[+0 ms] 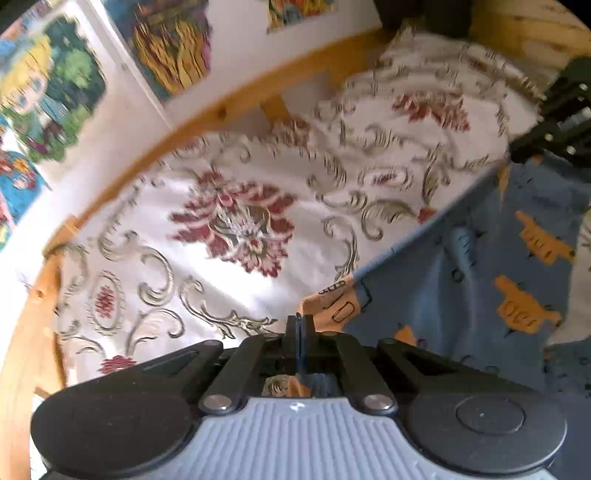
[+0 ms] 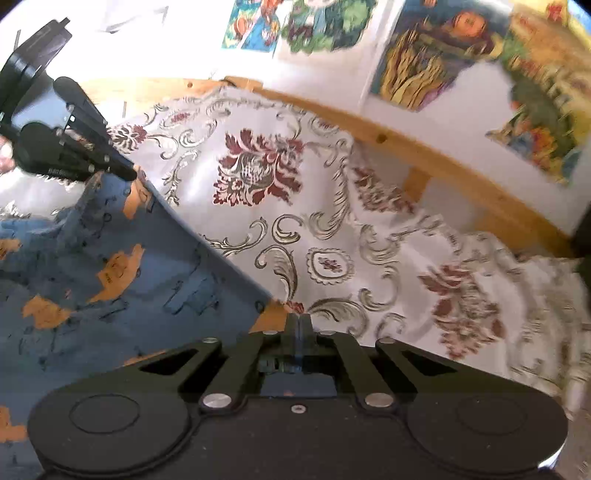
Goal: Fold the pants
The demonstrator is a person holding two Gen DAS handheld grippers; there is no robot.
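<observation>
Blue pants (image 1: 472, 258) printed with orange vehicles hang stretched between my two grippers above a floral bedspread. My left gripper (image 1: 299, 317) is shut on one corner of the pants' edge, with orange-printed cloth pinched at its tips. The right gripper (image 1: 535, 147) shows at the far right of the left wrist view, holding the other corner. In the right wrist view my right gripper (image 2: 300, 316) is shut on the edge of the pants (image 2: 122, 266), and the left gripper (image 2: 125, 171) grips the far corner at upper left. The taut top edge runs straight between them.
A white bedspread (image 1: 240, 221) with dark red flowers and grey scrolls covers the bed below. A wooden bed rail (image 2: 424, 151) runs behind it along a white wall with colourful cartoon pictures (image 2: 424, 55). A dark object (image 1: 424, 14) sits at the bed's far end.
</observation>
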